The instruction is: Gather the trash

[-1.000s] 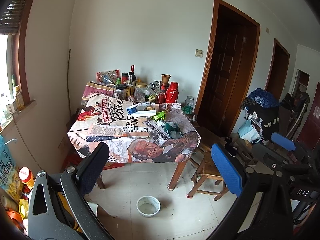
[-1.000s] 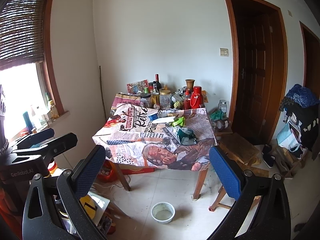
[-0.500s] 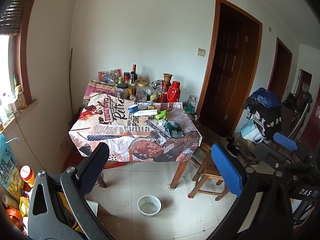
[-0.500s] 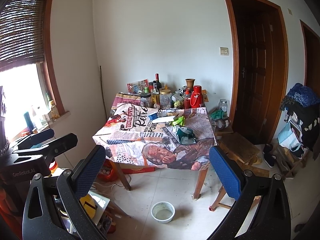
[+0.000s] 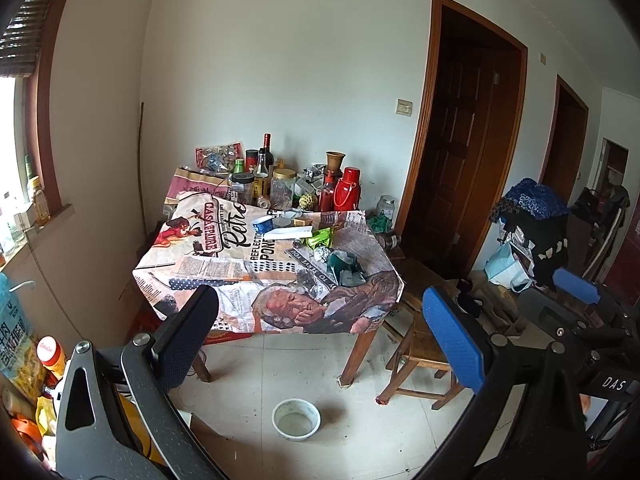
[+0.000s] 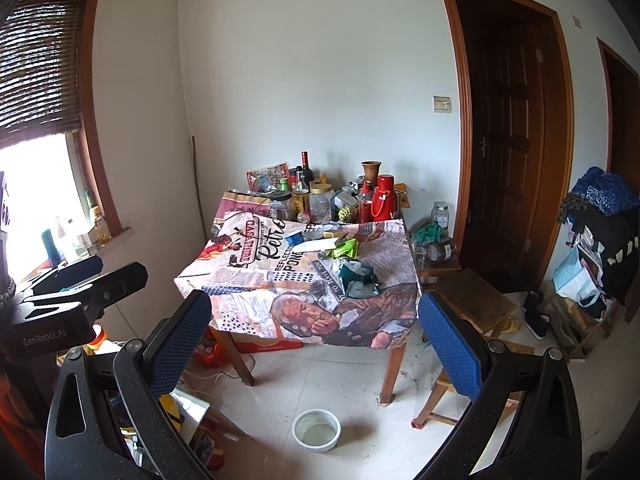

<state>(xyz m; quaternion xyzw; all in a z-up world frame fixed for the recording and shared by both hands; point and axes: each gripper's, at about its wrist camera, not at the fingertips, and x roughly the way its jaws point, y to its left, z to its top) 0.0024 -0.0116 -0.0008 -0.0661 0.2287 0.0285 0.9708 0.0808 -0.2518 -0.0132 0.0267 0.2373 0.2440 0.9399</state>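
A table point(image 5: 208, 276) point(image 6: 240, 280) under a printed newspaper-style cloth stands across the room. Trash lies on its right half: dark green crumpled wrappers point(image 5: 342, 268) point(image 6: 358, 276), a bright green wrapper point(image 5: 320, 237) point(image 6: 345, 248), a white paper box point(image 5: 289, 233) point(image 6: 316, 245) and a small blue cup point(image 5: 263, 224) point(image 6: 295, 237). My left gripper point(image 5: 318, 334) is open and empty, well short of the table. My right gripper point(image 6: 314, 338) is open and empty too. The right gripper also shows at the right edge of the left wrist view point(image 5: 576, 292).
Bottles, jars and a red thermos point(image 5: 351, 194) point(image 6: 385, 199) crowd the table's back edge. A white bowl point(image 5: 296, 420) point(image 6: 316, 429) sits on the tiled floor. A wooden stool point(image 5: 420, 344) stands at the table's right corner. Clutter lies at the lower left, doors at the right.
Both views have crept slightly; the table sits a little nearer in the left wrist view. Both grippers stay open and empty.
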